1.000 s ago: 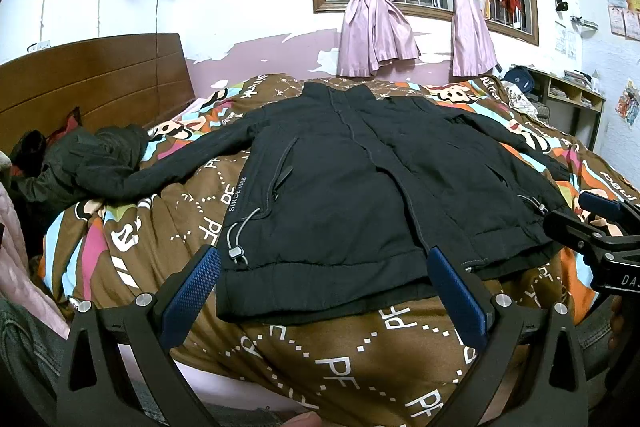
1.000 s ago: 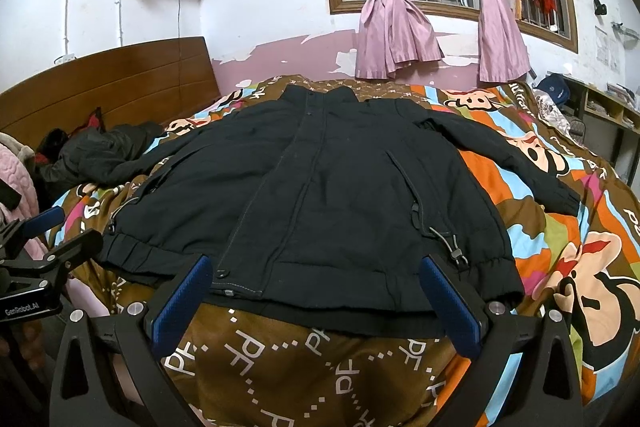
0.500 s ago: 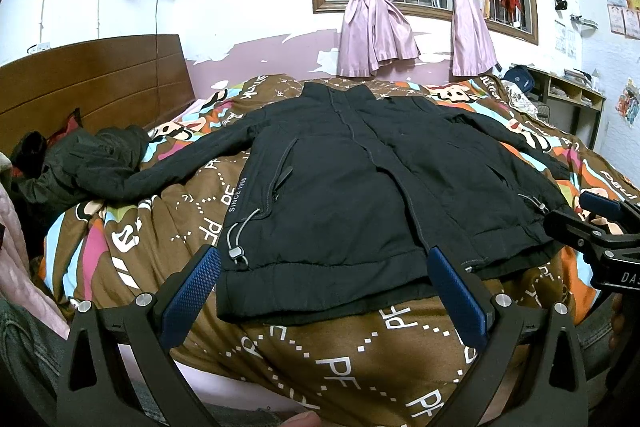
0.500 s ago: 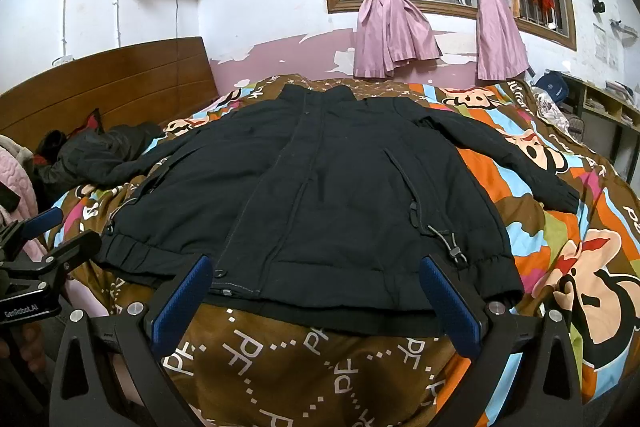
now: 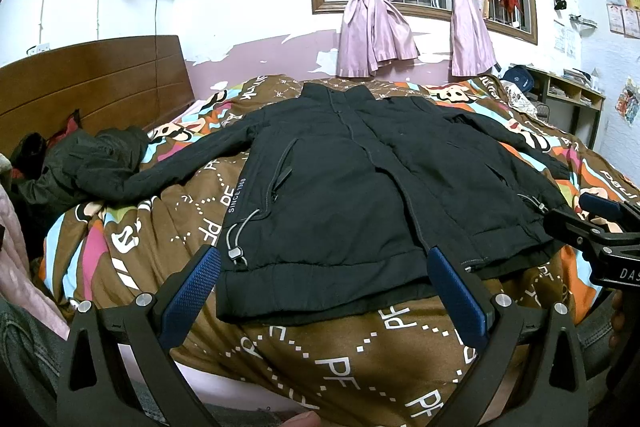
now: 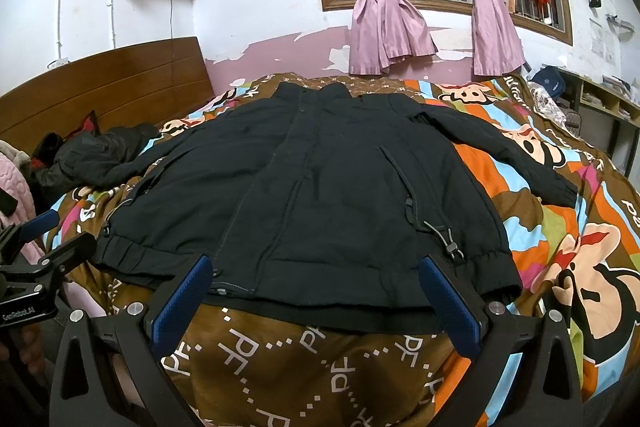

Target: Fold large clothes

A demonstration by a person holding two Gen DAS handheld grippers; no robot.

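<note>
A large black jacket [image 5: 344, 195] lies flat and front up on the bed, collar far, hem near, both sleeves spread out; it also shows in the right wrist view [image 6: 320, 203]. My left gripper [image 5: 324, 287] is open and empty, hovering just before the hem's left half. My right gripper [image 6: 316, 297] is open and empty, just before the hem's right half. Each gripper shows at the edge of the other's view: the right one [image 5: 600, 223] and the left one [image 6: 44, 239].
The bed has a brown cartoon-print quilt [image 5: 320, 355]. A crumpled dark garment [image 5: 88, 163] lies at the left by the wooden headboard [image 5: 100, 83]. Pink fabric [image 6: 16, 183] sits at the near left. A shelf [image 6: 604, 99] stands at the right wall.
</note>
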